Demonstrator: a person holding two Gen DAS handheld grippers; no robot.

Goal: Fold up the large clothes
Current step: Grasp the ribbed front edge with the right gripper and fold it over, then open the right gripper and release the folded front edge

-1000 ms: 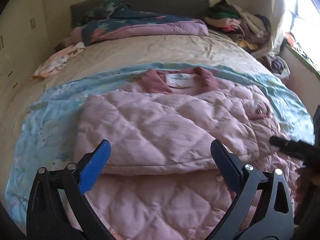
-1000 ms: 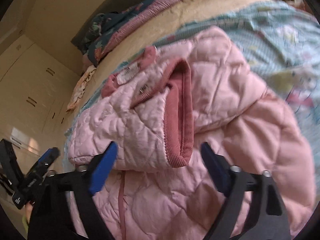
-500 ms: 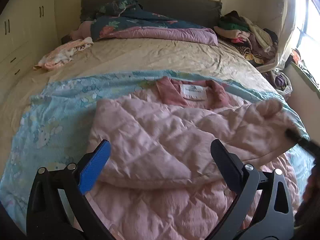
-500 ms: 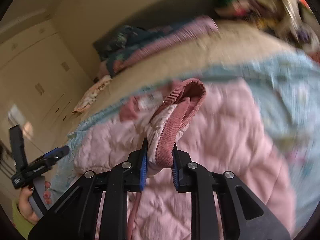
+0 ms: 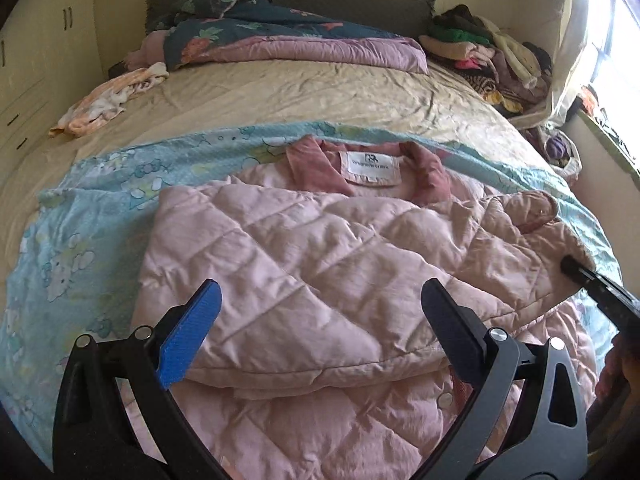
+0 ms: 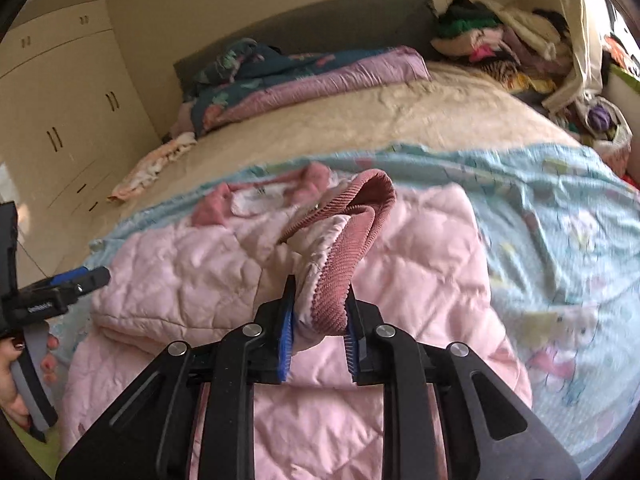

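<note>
Left wrist view: the left gripper hangs with its jaws spread wide and nothing between them, over the pink quilted jacket; the jacket lies on a blue sheet across the bed, collar and label toward the headboard, one side already folded across the body; at the right edge the right gripper shows only as a dark tip at the sleeve end, its grip not readable from here; most of it is cut off by the frame.

Right wrist view: the right gripper has just been closing and now pinches the ribbed cuff of the sleeve, cuff raised off the jacket; the picture is somewhat blurred; the left gripper and the hand holding it sit at the left border, partly cut off.

Handling, as I judge it: the jacket is soft, puffy and light, likely to spring back from a crease; its shell looks smooth and may slip, so the ribbed cuff and seamed hems make the surest holds; the jacket's underside and lower hem are out of sight.
</note>
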